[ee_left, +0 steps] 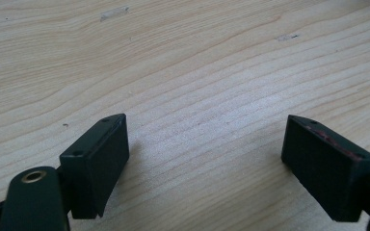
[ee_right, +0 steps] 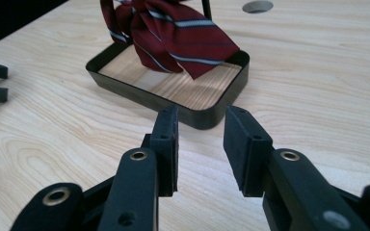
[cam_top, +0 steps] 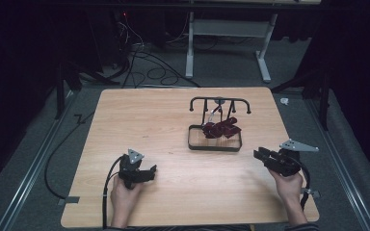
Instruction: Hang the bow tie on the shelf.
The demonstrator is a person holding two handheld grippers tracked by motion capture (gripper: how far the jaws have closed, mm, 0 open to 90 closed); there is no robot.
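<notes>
Striped red tie (ee_right: 173, 36) hangs from the black rack (cam_top: 219, 102) near the far centre of the wooden table (cam_top: 139, 120), its lower end bunched over the black rectangular tray (ee_right: 139, 89) that forms the rack's base. In the right gripper view the tie shows dark red with thin pale stripes, its pointed end overhanging the tray's near wall. The right gripper (ee_right: 200, 144) points toward the tray's near corner, just short of it, with its 2 jaws parted by a moderate gap and nothing between them. In the high view the right gripper (cam_top: 265, 156) sits to the right of the tray, held in the person's right hand (cam_top: 289, 185). The left gripper (ee_left: 204, 149) has its 2 jaws spread wide over bare wood, holding nothing. In the high view the left gripper (cam_top: 149, 172) lies near the front edge, left of centre, well apart from the rack, gripped by the left hand (cam_top: 124, 195).
</notes>
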